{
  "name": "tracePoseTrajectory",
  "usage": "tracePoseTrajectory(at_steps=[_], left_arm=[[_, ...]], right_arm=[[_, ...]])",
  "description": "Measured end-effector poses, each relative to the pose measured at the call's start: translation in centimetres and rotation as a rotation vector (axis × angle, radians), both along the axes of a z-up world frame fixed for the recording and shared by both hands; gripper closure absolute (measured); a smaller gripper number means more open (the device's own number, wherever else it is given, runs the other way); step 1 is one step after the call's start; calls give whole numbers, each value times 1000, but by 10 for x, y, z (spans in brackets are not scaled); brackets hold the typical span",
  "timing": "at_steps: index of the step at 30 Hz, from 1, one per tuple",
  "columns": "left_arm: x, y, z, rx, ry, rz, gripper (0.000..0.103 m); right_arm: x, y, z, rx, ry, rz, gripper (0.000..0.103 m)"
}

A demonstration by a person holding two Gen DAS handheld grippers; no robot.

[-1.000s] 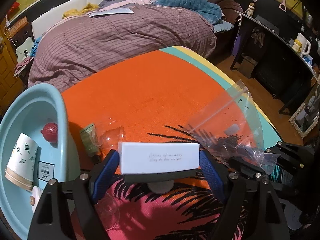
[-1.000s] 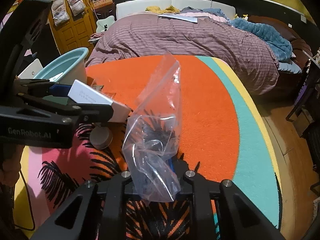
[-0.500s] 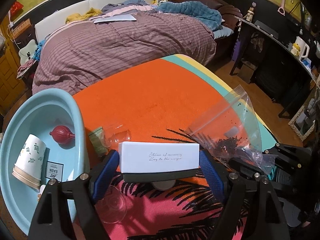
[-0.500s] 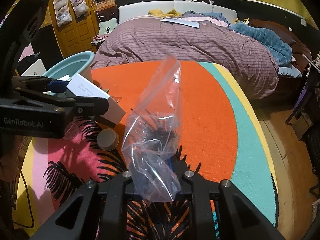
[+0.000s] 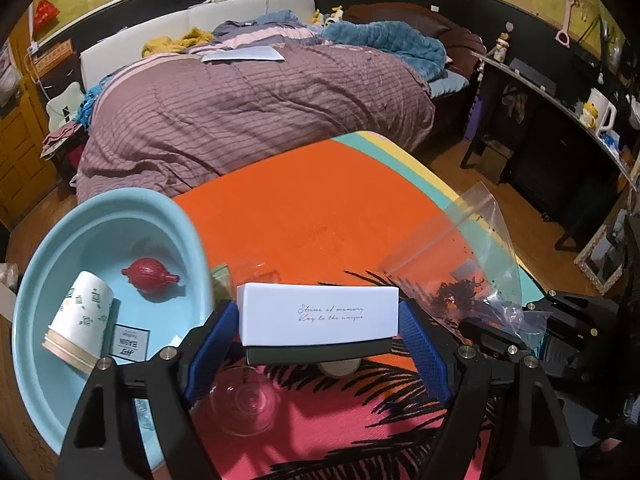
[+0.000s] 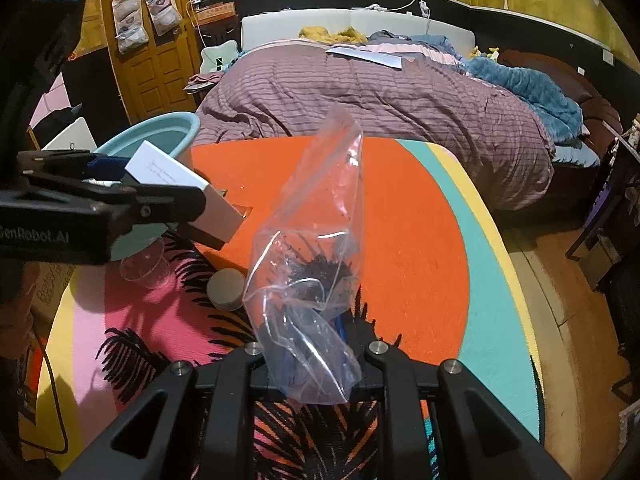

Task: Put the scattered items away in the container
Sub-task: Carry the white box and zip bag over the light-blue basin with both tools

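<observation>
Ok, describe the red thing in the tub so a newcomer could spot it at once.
Find the light blue basin at the left edge of the orange rug, near the bed. On its floor lies a red bulb-shaped item with a short nozzle, beyond the paper cup. It is the only red, rounded thing in there.

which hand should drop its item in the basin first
Probably the left. The left gripper, shut on the white box, sits right beside the blue basin. The right gripper, clamping the plastic bag, is farther from the basin, with the left gripper between them.
</observation>
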State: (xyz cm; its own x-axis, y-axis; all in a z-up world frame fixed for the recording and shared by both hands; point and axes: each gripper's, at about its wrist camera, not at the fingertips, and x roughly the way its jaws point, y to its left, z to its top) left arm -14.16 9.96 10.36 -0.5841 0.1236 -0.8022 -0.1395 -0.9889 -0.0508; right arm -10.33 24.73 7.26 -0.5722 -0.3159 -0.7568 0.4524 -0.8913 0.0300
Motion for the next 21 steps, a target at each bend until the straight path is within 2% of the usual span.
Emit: tracePoseTrajectory(at_steps=[6,21], left_arm=[[13,-19,17,41,26,21,22],[33,-35,45,108,90,15,22]], right_arm=[[1,-9,9,6,15,12,85],[4,-39,26,30,56,64,85]])
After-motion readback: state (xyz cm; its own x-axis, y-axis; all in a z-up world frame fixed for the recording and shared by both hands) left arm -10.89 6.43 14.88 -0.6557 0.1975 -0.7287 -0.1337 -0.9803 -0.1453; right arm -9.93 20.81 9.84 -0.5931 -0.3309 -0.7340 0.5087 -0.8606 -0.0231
